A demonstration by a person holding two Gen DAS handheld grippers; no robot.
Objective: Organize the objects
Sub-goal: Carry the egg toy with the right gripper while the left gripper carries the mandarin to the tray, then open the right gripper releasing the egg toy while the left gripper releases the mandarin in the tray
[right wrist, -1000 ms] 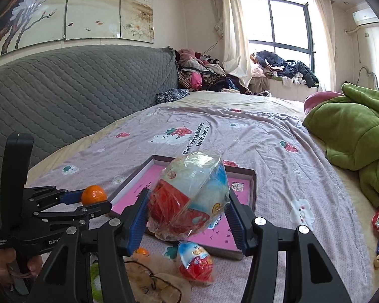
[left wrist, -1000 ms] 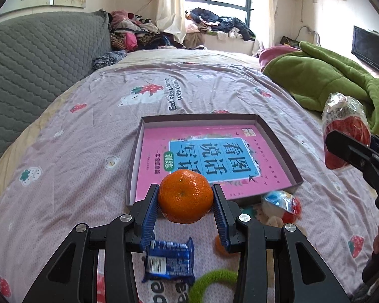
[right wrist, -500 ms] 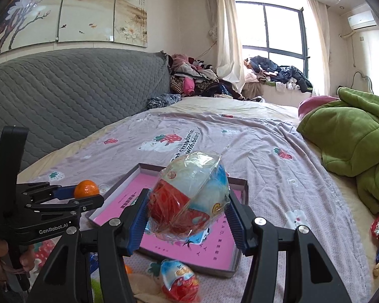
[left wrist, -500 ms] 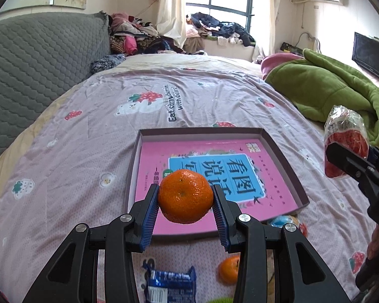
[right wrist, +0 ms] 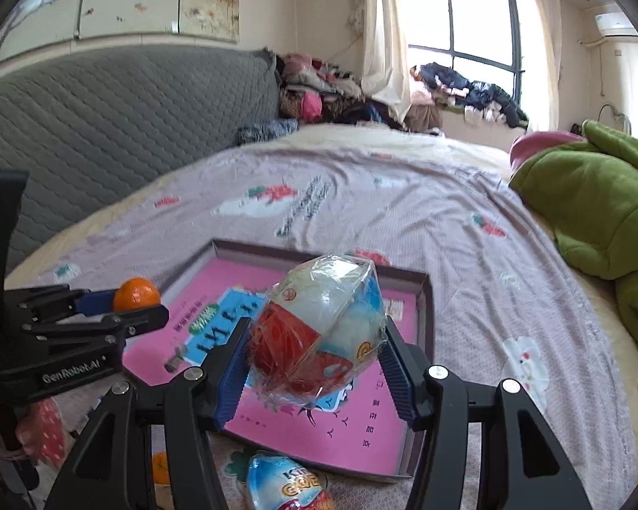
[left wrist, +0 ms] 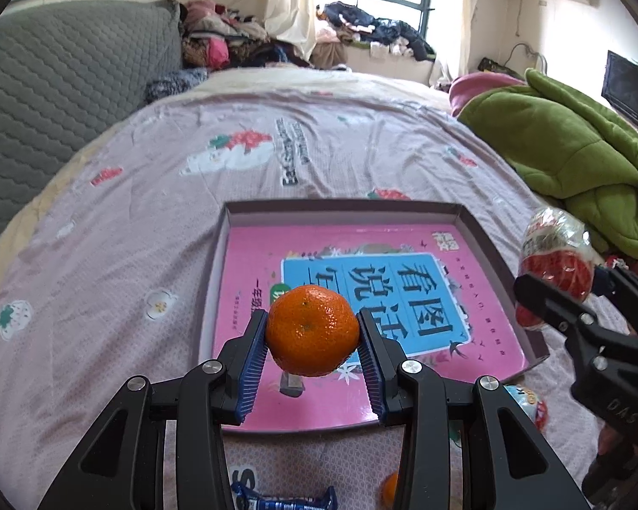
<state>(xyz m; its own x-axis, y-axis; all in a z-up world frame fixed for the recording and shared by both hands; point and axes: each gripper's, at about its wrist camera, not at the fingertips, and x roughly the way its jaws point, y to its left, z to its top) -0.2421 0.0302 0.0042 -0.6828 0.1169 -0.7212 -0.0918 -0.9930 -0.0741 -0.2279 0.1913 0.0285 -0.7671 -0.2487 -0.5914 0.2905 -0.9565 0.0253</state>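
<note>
My left gripper [left wrist: 312, 335] is shut on an orange tangerine [left wrist: 312, 330], held above the near left part of a shallow box [left wrist: 340, 208] with a pink book [left wrist: 276, 399] inside. In the right wrist view the same tangerine [right wrist: 136, 294] shows at the left, over the box's near left edge [right wrist: 189, 267]. My right gripper [right wrist: 317, 346] is shut on a plastic-wrapped egg toy [right wrist: 319, 331], red, white and blue, above the box's near side. From the left wrist view that egg toy [left wrist: 555, 255] hangs at the right, beside the box's right wall.
On the strawberry-print bedsheet [left wrist: 149, 195] near the box lie a second wrapped egg [right wrist: 285, 484], a small tangerine [left wrist: 389, 488] and a blue snack packet [left wrist: 280, 501]. A green quilt [left wrist: 574, 144] is heaped at the right, a grey headboard [right wrist: 106, 102] at the left.
Both grippers have moved forward and down toward the box, each still holding its object. The loose items on the sheet have slid toward the bottom of both views.
</note>
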